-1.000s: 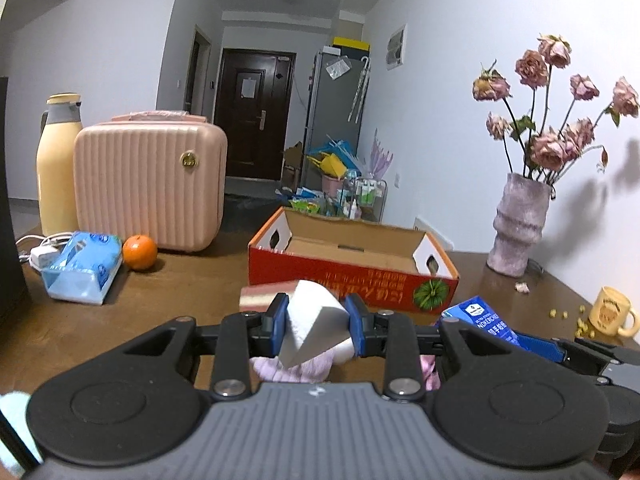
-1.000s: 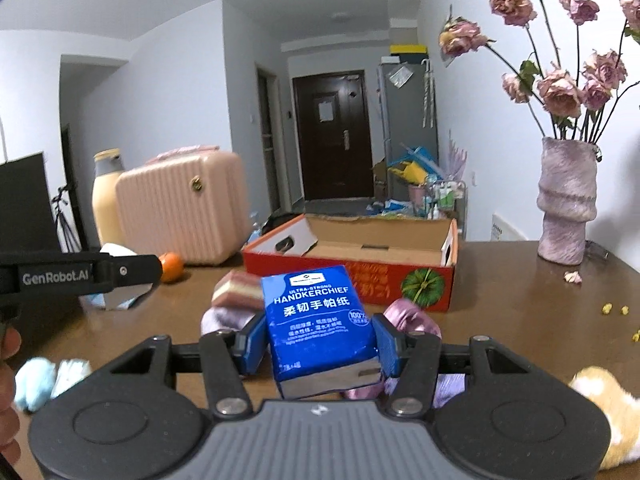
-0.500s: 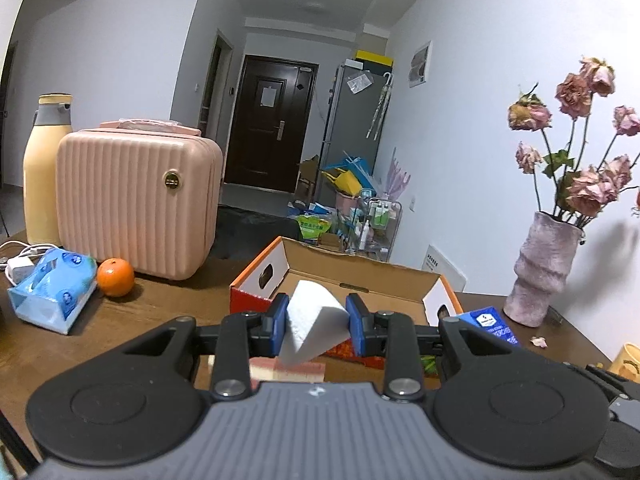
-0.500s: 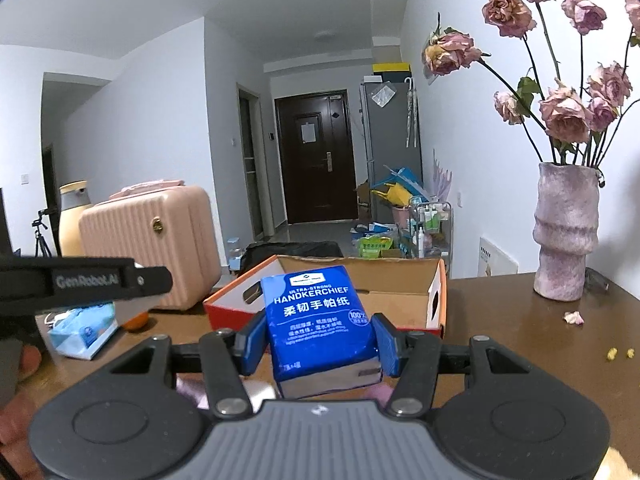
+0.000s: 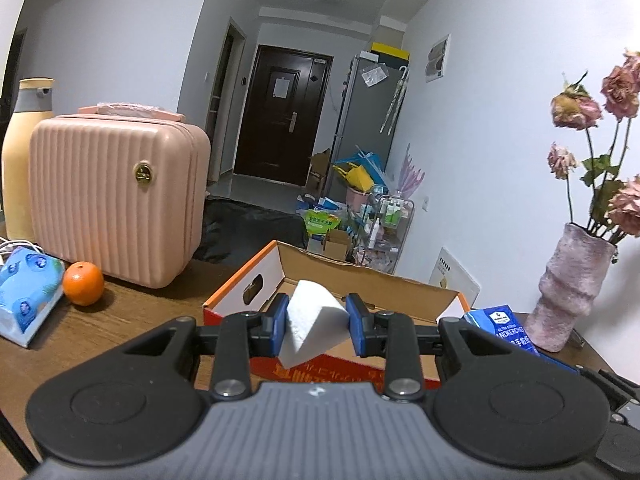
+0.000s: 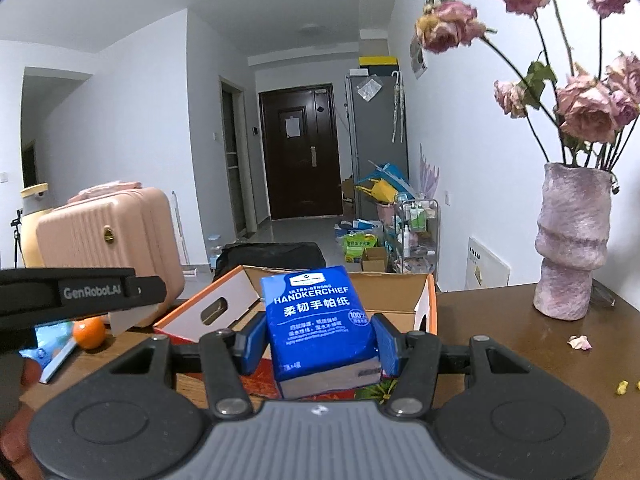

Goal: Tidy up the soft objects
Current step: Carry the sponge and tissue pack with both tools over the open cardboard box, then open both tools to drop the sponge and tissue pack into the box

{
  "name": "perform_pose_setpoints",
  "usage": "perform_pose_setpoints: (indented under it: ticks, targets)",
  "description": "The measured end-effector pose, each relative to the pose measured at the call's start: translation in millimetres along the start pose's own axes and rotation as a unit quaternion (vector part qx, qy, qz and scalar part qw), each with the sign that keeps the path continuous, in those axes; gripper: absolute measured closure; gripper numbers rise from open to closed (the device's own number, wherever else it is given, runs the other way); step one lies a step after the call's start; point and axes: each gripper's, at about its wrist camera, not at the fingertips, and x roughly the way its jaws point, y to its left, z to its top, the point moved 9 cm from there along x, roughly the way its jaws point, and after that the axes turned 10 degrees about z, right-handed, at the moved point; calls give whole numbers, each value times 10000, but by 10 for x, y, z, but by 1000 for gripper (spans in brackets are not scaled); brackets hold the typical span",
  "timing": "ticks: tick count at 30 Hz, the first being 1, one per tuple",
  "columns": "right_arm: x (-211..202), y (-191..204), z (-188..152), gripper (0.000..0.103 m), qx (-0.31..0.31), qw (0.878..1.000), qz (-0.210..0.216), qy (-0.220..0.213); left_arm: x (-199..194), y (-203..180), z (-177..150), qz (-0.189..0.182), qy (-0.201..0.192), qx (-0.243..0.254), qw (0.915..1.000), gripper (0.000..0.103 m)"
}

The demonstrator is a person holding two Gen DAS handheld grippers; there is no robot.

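Left gripper (image 5: 317, 322): 2 blue pads pinched close on a white sponge wedge (image 5: 310, 326), jaws level, pointing slightly downward. In the right wrist view its black finger bar crosses the left edge side-on. Right gripper (image 6: 319, 343): pads clamped on both sides of a blue handkerchief tissue pack (image 6: 320, 328), pack upright, tipped slightly back, jaws level. A person's fingers (image 6: 14, 432) show at the lower left of the right wrist view, blurred.
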Motion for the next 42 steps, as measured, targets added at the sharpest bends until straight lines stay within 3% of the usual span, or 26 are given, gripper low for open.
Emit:
perform_pose_setpoints:
  ticks: [25, 36, 39, 40, 41, 42]
  targets:
    - [992, -422, 109, 49, 132, 9983, -246, 520, 1068, -342, 99, 451, 280, 176, 9984, 71]
    - [1279, -472, -52, 48, 47, 9949, -400, 926, 1436, -378, -13, 657, 712, 373, 9946, 71]
    - [1303, -485, -84, 46, 41, 9938, -455, 1017, 1489, -368, -70, 638, 826, 361, 9939, 65]
    - [1308, -494, -95, 46, 54, 9933, -486, 1047, 1499, -368, -82, 604, 855, 349, 9939, 59]
    - [1313, -505, -98, 38, 52, 9929, -533, 1065, 1509, -364, -88, 583, 877, 341, 9939, 54]
    - [1320, -518, -96, 32, 56, 9924, -584, 1083, 1513, -365, -97, 586, 888, 353, 9937, 42]
